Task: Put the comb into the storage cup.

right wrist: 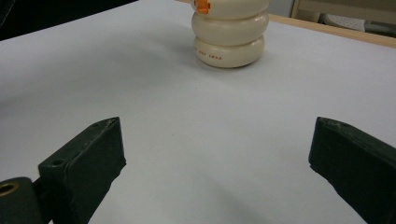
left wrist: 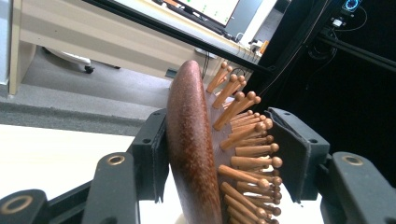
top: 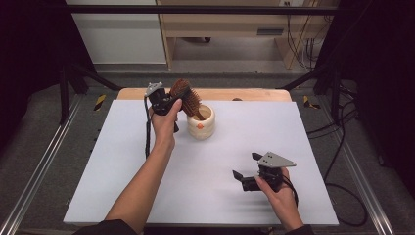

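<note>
- The brush (top: pixel 186 97) is a wooden paddle type with round-tipped wooden pins, standing handle-down in the cup (top: pixel 201 122), head poking up and tilted toward the left.
- The cup is cream, kind of a stacked-rings shape with a small orange mark on the front. It sits on the far half of the table (top: pixel 122 161), a bit left of middle.
- The left gripper (top: pixel 169 100) is up at the brush head, held in the person's left hand (top: pixel 165 123). In the left gripper view the head sits between the jaws: one pad looks right up against the smooth back, but the other pad seems a hair off the pin tips. So loosely around it, not really pinching.
- No earlier shot here, so that's all I can say on the grip.
- The right gripper (top: pixel 247 169) is down near the front right of the table, well apart from the cup, and points roughly toward it. Its jaws are spread wide with nothing but bare white table between them.
- The table top is white with a wood edge showing along the far side.
</note>
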{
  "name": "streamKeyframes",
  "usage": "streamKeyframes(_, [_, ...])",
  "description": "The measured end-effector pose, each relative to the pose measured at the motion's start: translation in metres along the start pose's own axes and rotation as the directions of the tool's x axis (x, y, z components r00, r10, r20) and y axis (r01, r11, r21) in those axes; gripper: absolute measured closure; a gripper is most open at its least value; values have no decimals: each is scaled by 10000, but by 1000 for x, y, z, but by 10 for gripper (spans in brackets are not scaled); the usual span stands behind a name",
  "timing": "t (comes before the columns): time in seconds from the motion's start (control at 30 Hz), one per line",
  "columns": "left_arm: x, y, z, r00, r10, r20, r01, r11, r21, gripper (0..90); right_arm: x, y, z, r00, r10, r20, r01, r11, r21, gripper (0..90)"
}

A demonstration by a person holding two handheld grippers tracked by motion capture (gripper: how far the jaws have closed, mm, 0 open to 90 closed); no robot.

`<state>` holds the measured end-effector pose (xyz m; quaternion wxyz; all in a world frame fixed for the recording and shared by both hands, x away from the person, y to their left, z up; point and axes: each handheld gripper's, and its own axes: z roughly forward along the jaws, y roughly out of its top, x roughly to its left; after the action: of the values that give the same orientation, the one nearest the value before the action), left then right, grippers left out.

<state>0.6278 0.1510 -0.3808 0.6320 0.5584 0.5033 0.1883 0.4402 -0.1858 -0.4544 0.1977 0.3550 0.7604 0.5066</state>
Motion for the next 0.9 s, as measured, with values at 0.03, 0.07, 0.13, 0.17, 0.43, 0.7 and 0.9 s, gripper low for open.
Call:
streamKeyframes(0.03, [0,0,0,10000,-1,-2,1,10000,-3,414,0,0,0,10000,-3,-5,3,10000,8,41])
streamKeyframes(0.07, [1,0,0,10000,5,1,-5,10000,2,409,0,0,0,10000,2,-7,-2,10000,9,40])
streamKeyframes(0.13, [1,0,0,10000,-4,1,4,10000,-21,407,0,0,0,10000,-2,-16,2,10000,17,41])
streamKeyframes(0.17, [1,0,0,10000,-9,3,9,10000,-16,403,0,0,0,10000,7,-19,-7,10000,26,40])
streamKeyframes(0.43, [1,-3,0,10000,-31,68,31,10000,-15,361,0,0,0,10000,-1,-20,1,10000,19,40])
streamKeyframes(0.7, [1,-2,-1,9999,107,70,-106,9999,-107,302,0,0,0,10000,-8,-41,8,10000,32,41])
streamKeyframes(0.9, [1,-4,-2,10000,96,0,-96,9999,-114,233,0,0,0,10000,1,-20,-1,10000,31,40])
